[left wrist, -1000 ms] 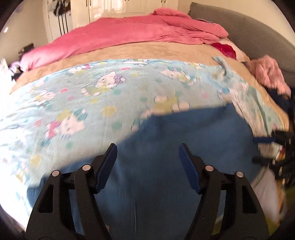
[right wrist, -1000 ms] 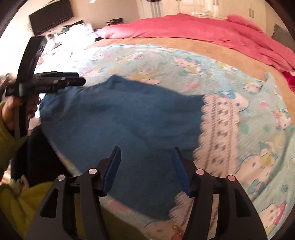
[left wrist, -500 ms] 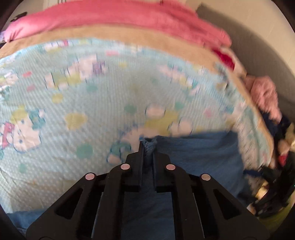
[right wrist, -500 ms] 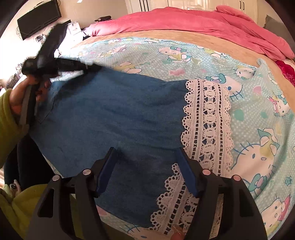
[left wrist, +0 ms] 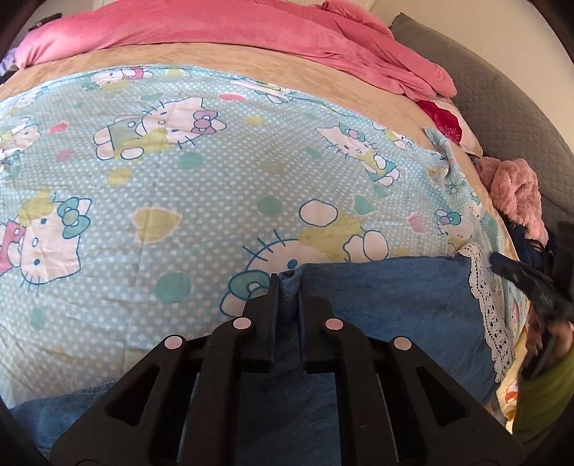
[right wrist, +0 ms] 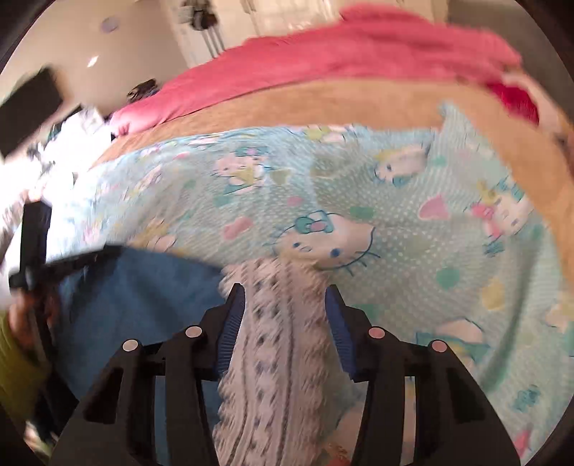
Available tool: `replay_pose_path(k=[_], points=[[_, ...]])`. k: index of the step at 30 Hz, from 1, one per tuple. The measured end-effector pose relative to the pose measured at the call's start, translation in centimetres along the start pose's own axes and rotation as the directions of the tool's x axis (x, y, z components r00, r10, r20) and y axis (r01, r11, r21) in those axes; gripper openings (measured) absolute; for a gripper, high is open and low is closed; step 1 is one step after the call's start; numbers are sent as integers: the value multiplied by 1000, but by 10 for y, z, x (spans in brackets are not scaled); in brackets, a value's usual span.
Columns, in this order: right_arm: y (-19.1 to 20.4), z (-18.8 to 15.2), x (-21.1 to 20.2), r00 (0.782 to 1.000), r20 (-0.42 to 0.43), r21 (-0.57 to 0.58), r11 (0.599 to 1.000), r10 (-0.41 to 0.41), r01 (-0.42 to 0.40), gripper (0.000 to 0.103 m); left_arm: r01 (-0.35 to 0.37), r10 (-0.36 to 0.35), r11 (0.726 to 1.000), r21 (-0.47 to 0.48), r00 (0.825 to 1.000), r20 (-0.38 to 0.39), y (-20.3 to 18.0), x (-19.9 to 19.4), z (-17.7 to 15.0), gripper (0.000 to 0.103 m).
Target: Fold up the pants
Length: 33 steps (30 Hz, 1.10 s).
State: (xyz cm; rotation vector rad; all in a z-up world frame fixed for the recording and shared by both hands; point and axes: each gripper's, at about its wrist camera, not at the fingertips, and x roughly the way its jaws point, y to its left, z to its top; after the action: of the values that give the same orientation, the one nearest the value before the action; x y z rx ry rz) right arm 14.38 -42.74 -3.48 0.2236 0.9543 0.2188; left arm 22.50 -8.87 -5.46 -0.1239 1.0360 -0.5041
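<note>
The left wrist view alone showed the left gripper (left wrist: 288, 286) pinched together on a bunched corner of the blue denim pants (left wrist: 394, 297), which lay at the near edge of the pale blue cartoon-cat bedsheet (left wrist: 179, 186). The blurred right wrist view showed the right gripper (right wrist: 285, 304), its jaws closing over the pants' white lace hem (right wrist: 280, 340), the pads not yet pressing it. Beyond the pants the sheet lay open up to a rumpled pink duvet (left wrist: 215, 28).

pants (left wrist: 394, 297) on bedsheet (left wrist: 179, 186) | lace hem (left wrist: 482, 286) at right | duvet (left wrist: 233, 28) behind
</note>
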Motion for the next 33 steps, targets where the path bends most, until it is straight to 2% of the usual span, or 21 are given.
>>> replay_pose_path(k=[4,5,7,9,12,14,16,20,23,24,25,26,28,30,32,33], points=[[-14,3,31,996,-83,48,998,45,-41,45,-6,6,1000,-1,1000,1,1,2,-2,3],[-14,0,37,993,-98,49,997,58,-53,40,-5,5,1000,-4,1000,2,1,2,-2,3],[-11,-1,39,992,-99,25,997,75,-73,23,-7,7,1000,-1,1000,6,1,2,-2,3],[-9,-4,29,991,-66,20,993,114,-113,19,-7,7,1000,1,1000,23,0,-1,-2,2],[-10,-3,1,994,38,9,995,102,-103,18,-9,9,1000,6,998,58,-5,-8,1,2],[-8,0,-7,994,70,-21,997,78,-77,18,-37,35,999,35,997,71,-13,-9,5,2],[-6,3,-1,998,52,-48,998,32,-30,18,-86,82,994,68,994,72,-19,-4,8,2],[-5,1,27,999,-26,-73,997,-41,39,18,-105,104,994,37,994,31,-8,15,5,3],[-8,-1,32,998,-25,-72,996,-62,60,22,-101,98,994,49,994,52,-5,16,0,6],[-8,-2,31,997,-21,-65,996,-69,68,26,-103,100,993,54,993,59,-4,13,0,9],[-9,-1,29,997,-14,-59,995,-77,76,34,-106,103,993,47,992,67,-2,9,0,18],[-11,-2,24,996,-2,-47,995,-88,88,37,-102,99,994,31,992,73,1,3,0,22],[-13,-3,12,994,27,-35,994,-106,107,42,-88,89,996,-11,991,102,8,-15,0,22],[-13,-6,-7,987,68,-38,988,-149,152,46,-139,142,990,-34,981,136,15,-38,-3,26],[-11,-12,-27,982,111,-34,987,-155,160,53,-172,178,984,-50,968,176,20,-60,-8,40],[-9,-15,-34,980,127,-36,987,-153,159,60,-187,196,980,-63,962,192,22,-71,-13,43]])
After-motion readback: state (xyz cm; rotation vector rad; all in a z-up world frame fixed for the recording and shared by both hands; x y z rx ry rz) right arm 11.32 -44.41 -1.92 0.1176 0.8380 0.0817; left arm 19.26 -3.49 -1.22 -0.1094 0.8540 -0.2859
